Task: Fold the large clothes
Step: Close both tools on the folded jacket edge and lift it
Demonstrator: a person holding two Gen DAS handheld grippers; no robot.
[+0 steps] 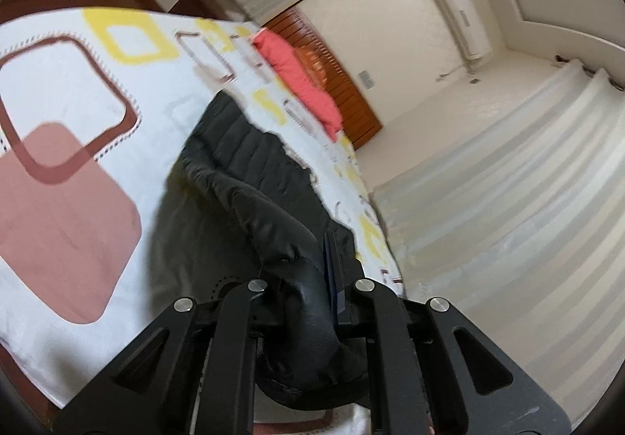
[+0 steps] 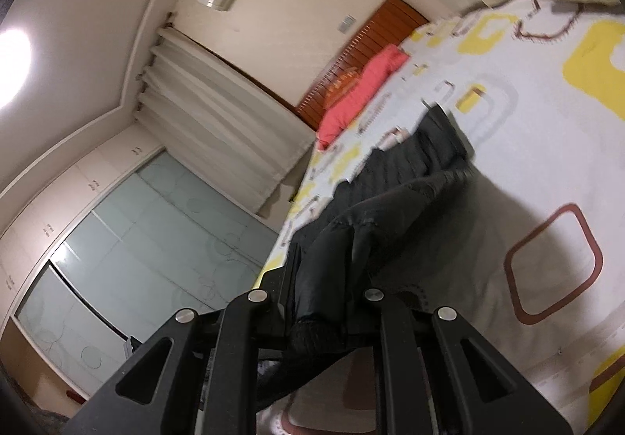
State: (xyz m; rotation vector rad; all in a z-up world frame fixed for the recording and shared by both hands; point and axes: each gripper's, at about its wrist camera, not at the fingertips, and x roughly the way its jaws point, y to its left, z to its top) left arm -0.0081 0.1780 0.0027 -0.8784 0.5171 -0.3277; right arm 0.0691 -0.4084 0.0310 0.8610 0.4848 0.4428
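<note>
Over the patterned bedsheet (image 1: 78,91), left gripper (image 1: 312,271) and right gripper (image 2: 324,279) each pinch the black jacket (image 1: 250,177).

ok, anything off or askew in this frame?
Nothing damaged or spilled. Both the left gripper and right gripper are shut on the black jacket, which hangs unevenly above the patterned bed sheet.

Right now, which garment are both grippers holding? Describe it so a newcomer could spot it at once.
Find the bed with the white cover printed in yellow and brown squares. The black puffer jacket trails across it from the left gripper and the right gripper, each shut on a part. It is dark and quilted, unlike the coral pillow by the wooden headboard.
</note>
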